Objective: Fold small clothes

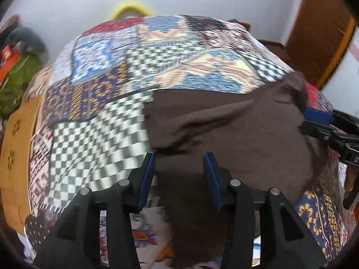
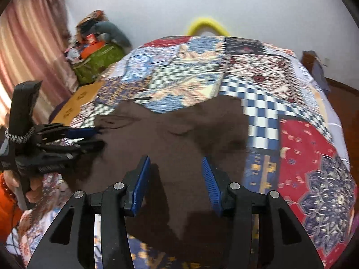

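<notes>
Brown garment (image 1: 235, 130): one small dark-brown cloth item, lying on the patchwork bedspread (image 1: 94, 116), near edge of the bed toward me.

Left tongs (image 1: 179, 179): released. Blue pads apart, nothing pinched; cloth shows in the gap betw. them but lies below, not pressed. My read: I let go so the fold can settle flat.

Right tongs (image 2: 175, 179): also released, pads apart, brown cloth under the gap, no grip visible. Seen from the left cam, right tongs sit at the garment's right edge, beside a raised bunched corner (image 1: 291, 85).

Garment rel. to tongs: directly under and ahead of both, spread across betw. them; left edge just past left tongs, right edge near right tongs. Surface creased, one corner standing up, so prob. mid-fold, not finished. Frames blurred; exact fold lines can't be told.

Outward: bedspread covers the whole bed. Beyond: yellow ring (image 1: 130, 9) at far side, green bag (image 2: 98, 60) w/ clutter by the pink curtain (image 2: 33, 44), white wall (image 2: 246, 11).
</notes>
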A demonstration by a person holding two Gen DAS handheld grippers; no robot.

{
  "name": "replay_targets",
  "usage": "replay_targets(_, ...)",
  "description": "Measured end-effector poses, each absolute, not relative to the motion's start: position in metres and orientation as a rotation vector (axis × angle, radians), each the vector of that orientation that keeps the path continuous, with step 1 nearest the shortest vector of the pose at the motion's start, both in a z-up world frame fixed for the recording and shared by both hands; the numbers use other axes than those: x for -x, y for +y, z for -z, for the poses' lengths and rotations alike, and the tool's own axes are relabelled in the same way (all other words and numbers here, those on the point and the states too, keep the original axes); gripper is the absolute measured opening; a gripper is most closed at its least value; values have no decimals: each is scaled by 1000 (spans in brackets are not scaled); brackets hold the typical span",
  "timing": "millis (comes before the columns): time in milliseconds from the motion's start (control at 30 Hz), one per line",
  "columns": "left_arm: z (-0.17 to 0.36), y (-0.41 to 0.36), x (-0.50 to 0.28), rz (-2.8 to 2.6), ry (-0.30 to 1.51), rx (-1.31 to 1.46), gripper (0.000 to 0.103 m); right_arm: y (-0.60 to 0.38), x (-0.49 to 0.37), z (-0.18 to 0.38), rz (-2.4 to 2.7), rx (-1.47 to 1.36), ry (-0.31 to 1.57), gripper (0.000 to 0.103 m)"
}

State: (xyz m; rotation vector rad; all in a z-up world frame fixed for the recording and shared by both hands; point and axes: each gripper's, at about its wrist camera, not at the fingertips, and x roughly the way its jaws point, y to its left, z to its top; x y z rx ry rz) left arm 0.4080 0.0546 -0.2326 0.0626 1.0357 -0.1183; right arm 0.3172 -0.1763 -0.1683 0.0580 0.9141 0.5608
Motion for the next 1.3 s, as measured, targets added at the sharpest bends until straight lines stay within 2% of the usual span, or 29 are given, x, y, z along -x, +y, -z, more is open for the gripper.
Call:
replay_targets(33,233,64,-408,101,1039,-49,46,-183,-317,168,-551,-63,914,44)
replay_targets(100,232,79,-408,85,1043,-14,54,-193,-316,167,-525,-65,916,44)
replay_targets(200,229,97,-406,100,1050,72,57,-208,-313,163,-496,-67,913,44)
replay_targets(233,228,99,-404,108,1053,87,59,-211,-313,163,-493,-70,920,47)
replay_targets(267,227,100,-404,118,1057,100,66,-212,-314,164,-490,-73,930,55)
replay_targets(300,228,100,-403,133,1064,117,69,-213,-314,165,-488,-76,938,57)
replay_targets(667,257,84,-424,240,1153,288,69,-198,-335,186,-574,-180,1025,59)
replay_targets(733,259,85,-428,251,1150,326,60,-195,-338,188,-595,-200,1036,51)
replay_targets(767,259,85,-429,264,1148,338,48,-193,-339,188,-596,-198,1034,43)
replay_targets(800,258,84,-430,274,1147,350,40,-190,-339,189,-601,-196,1038,40)
replay_targets(867,257,83,-430,287,1146,373,25,-187,-339,190,-622,-213,1045,25)
replay_targets(967,253,82,-427,282,1135,369,18,-185,-334,183,-620,-200,1025,12)
replay_targets(1033,245,82,-420,269,1116,343,16,-184,-330,176,-623,-187,1003,10)
replay_targets(1300,192,87,-373,234,1017,232,14,-163,-292,124,-696,-147,897,9)
